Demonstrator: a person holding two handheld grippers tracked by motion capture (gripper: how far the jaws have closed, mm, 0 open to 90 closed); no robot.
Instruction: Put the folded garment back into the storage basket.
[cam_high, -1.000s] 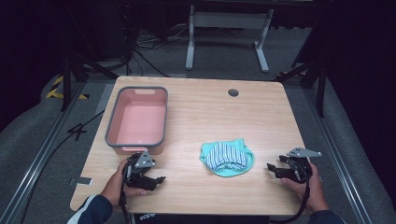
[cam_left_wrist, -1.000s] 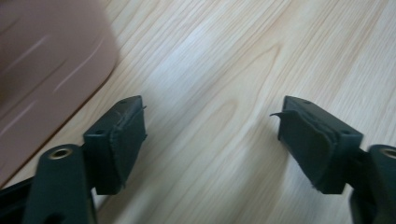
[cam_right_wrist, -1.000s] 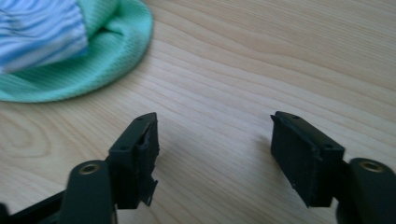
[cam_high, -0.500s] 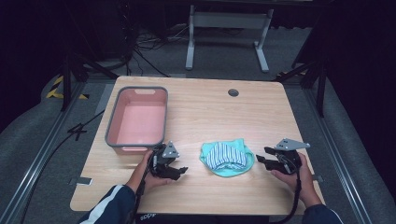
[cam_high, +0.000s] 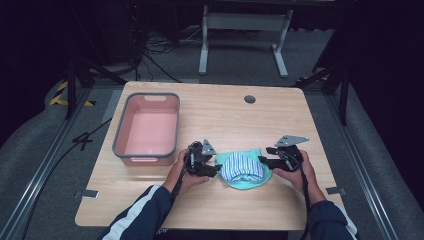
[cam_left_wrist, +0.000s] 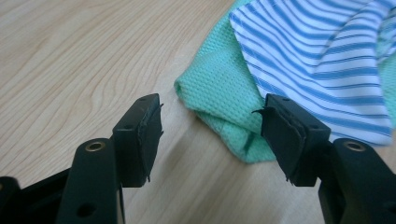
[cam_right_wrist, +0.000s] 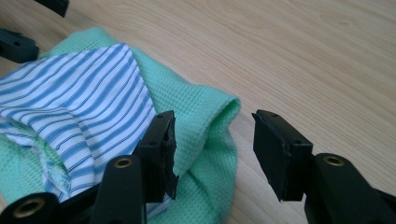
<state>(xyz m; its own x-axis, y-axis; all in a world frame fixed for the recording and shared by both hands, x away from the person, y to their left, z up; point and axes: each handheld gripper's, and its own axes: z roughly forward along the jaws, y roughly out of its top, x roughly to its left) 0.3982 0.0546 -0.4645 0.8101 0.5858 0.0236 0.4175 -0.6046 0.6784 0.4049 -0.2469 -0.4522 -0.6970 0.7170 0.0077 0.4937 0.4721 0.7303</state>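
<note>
Both grippers now drawn in from the near table corners to the cloth bundle; bundle itself unmoved since a second ago. Left gripper (cam_high: 212, 169) at the bundle's left edge, right gripper (cam_high: 265, 162) at its right edge, one on each side, forearms in from the near edge.

Cloth bundle: green waffle-weave cloth (cam_high: 245, 181) underneath, blue-and-white striped cloth (cam_high: 241, 166) crumpled on top, lying on the wooden table (cam_high: 220, 115) near its front edge, right of centre. Pink bin (cam_high: 148, 128) with grey rim to the left of it, well apart from the cloths; round dark grommet (cam_high: 249, 99) farther back on the table.

Left gripper (cam_left_wrist: 210, 135): jaws parted, just lately closing, not pressing anything. Folded corner of the green waffle-weave cloth (cam_left_wrist: 212, 100) sitting in the gap, nearer the right-hand jaw; whether that jaw touches the fabric cannot be told. Striped cloth (cam_left_wrist: 322, 60) beyond, over the green.

Right gripper (cam_right_wrist: 212, 149): jaws likewise apart, just lately opening a little after narrowing, nothing clamped. Rolled green edge (cam_right_wrist: 212, 116) in the gap between them, left-hand jaw over the green fabric next to the striped cloth (cam_right_wrist: 79, 102), right-hand jaw over bare wood. Left gripper's black jaw tips (cam_right_wrist: 18, 44) visible beyond the bundle, top left of the right gripper view.
</note>
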